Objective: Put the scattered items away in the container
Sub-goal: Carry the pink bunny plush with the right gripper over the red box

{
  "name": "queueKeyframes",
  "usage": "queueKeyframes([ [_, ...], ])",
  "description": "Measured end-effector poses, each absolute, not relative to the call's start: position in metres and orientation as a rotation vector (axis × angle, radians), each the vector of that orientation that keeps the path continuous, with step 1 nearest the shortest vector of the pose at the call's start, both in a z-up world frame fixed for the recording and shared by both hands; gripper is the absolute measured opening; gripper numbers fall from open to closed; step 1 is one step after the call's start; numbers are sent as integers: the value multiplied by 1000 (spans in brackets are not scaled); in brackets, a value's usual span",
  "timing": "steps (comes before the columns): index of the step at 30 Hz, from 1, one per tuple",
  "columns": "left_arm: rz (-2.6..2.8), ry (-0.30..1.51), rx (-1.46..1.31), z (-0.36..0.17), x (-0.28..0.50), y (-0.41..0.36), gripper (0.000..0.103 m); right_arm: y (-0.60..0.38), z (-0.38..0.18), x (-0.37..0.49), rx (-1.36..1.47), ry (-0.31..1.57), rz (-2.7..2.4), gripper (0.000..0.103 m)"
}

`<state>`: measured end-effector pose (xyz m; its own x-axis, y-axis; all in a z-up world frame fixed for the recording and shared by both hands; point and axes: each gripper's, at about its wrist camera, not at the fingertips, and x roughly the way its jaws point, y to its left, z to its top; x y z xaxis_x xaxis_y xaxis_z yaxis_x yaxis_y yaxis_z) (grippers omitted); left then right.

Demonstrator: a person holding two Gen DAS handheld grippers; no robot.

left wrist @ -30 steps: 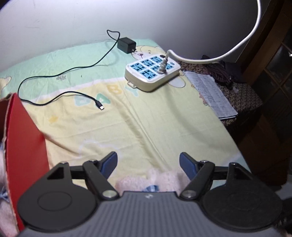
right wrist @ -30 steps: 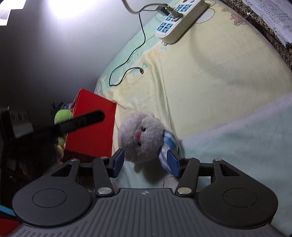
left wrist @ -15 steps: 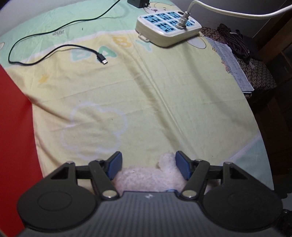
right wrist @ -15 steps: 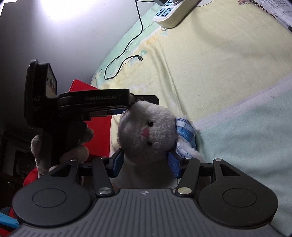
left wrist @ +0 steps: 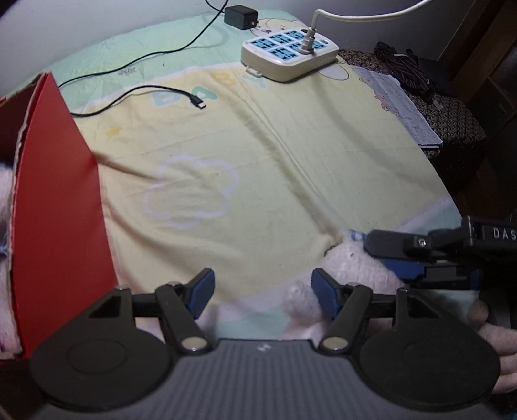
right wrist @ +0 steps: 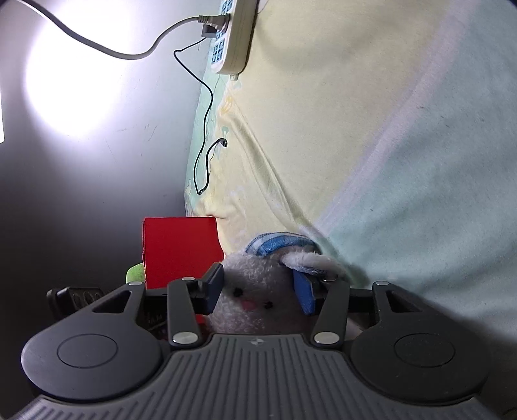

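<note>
In the right wrist view the right tool (right wrist: 261,289) sits at lower centre with its blue pads on either side of the head of a white fluffy plush rabbit with a blue-and-white checked ear lining (right wrist: 255,297). The jaws are closing; the left pad lies against the toy's cheek and the right pad presses at the base of its folded ear, so the toy is gripped between them. The rabbit lies on a bed covered with a pale yellow and mint-green printed sheet (right wrist: 371,135), which fills the right side of that frame.

Just left of the toy stands a red cardboard box (right wrist: 179,248), with something lime green (right wrist: 135,273) showing at its lower left edge.

In the left wrist view the left tool (left wrist: 262,289) is at lower centre, its jaws standing about half open with only sheet between the pads. The right pad is just beside the rabbit's white fur, which lies at lower right; I cannot tell if it touches. The right tool reaches in from the right edge onto the toy, with part of a hand (left wrist: 494,336) below it. The red box wall fills the left edge.

At the top of this frame lie a cream power strip with blue sockets (left wrist: 289,53), a black charger brick (left wrist: 240,16) and a thin black charging cable (left wrist: 129,95).
</note>
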<state>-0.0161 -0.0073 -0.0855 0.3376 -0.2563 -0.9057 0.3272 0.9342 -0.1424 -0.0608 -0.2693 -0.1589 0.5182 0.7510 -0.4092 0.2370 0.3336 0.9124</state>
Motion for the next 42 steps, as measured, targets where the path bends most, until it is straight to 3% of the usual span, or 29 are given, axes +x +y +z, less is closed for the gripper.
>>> queueKeyframes([
  [6,-369,1127,140,-81,-50,2,73,-243,-141,-28,1027,1040,486,50],
  [14,-382,1125,1,-71,-61,36,74,-224,-123,-20,915,1000,521,51],
  [17,-427,1113,-19,-67,-69,36,83,-229,-110,-26,856,989,526,52],
  [25,-468,1075,0,-52,-85,36,83,-233,-104,-52,772,1027,561,54],
  [35,-437,1165,13,-93,-77,25,78,-209,-100,-44,838,1028,659,54],
  [42,-413,1155,20,-100,-76,29,81,-209,-102,-45,765,1062,652,61],
])
